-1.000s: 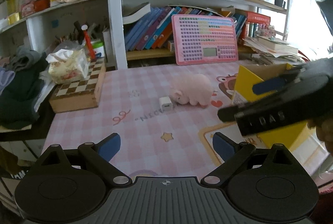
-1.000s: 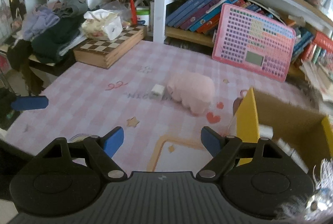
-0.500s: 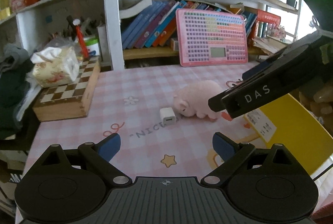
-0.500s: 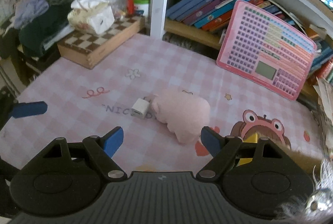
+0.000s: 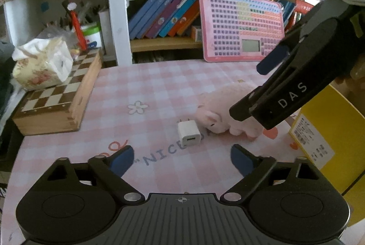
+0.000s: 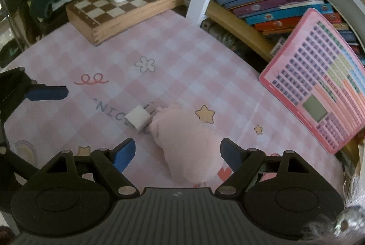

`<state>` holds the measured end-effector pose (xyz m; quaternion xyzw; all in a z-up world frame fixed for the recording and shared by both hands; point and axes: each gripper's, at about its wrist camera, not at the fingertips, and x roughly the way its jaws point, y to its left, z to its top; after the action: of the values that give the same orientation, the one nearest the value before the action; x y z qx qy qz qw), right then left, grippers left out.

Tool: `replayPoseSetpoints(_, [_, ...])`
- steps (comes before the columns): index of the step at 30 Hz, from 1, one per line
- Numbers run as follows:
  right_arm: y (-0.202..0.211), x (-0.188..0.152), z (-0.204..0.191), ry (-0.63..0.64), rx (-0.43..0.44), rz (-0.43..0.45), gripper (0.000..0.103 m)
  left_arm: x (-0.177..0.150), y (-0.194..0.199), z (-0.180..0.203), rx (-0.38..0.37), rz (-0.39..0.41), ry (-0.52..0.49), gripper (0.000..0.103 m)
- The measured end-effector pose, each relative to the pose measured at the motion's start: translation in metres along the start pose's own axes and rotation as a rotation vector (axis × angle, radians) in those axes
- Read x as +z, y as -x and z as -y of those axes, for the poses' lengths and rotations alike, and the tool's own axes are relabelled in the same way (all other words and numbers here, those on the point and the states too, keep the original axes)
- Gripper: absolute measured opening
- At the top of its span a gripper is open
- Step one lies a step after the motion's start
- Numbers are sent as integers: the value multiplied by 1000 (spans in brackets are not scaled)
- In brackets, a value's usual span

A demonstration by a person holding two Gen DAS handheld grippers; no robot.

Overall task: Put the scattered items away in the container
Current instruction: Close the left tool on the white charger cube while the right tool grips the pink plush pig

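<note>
Both grippers, left gripper (image 5: 182, 159) and right gripper (image 6: 178, 151), have empty, released jaws, the left's just closing slightly, and next must grab the plug (image 5: 189, 133) and pig (image 6: 189, 142) ahead.

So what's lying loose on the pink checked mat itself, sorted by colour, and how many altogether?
Pink: 1, the plush pig.
White: 1, the charger plug.
Total: 2 loose items on the mat, both outside the yellow box.
</note>
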<state>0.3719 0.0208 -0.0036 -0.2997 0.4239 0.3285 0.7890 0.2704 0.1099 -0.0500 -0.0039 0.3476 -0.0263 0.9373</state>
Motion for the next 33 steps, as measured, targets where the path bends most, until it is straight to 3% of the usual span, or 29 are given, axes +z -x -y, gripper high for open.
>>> replayPoseSetpoints(11, [-34, 15, 6, 61, 34, -84, 81, 10, -41, 4, 4, -42, 0, 73])
replayPoseSetpoints(16, [-48, 18, 19, 31, 27, -128, 74, 17, -65, 8, 10, -63, -22, 64])
replayPoseSetpoints(20, [-54, 19, 29, -11, 62, -144, 74, 16, -79, 9, 36, -90, -20, 53])
replayPoseSetpoints(23, [-59, 20, 30, -18, 72, -153, 76, 16, -83, 8, 47, -85, -16, 50])
replayPoseSetpoints(25, [-63, 21, 29, -17, 72, -160, 76, 17, -83, 8, 46, -82, -16, 46])
replayPoseSetpoints(28, [-69, 21, 28, -12, 69, -174, 75, 18, -83, 6, 53, -75, -10, 26])
replayPoseSetpoints(33, [-72, 19, 22, 14, 51, -176, 67, 18, -81, 0, 50, -79, 1, 25])
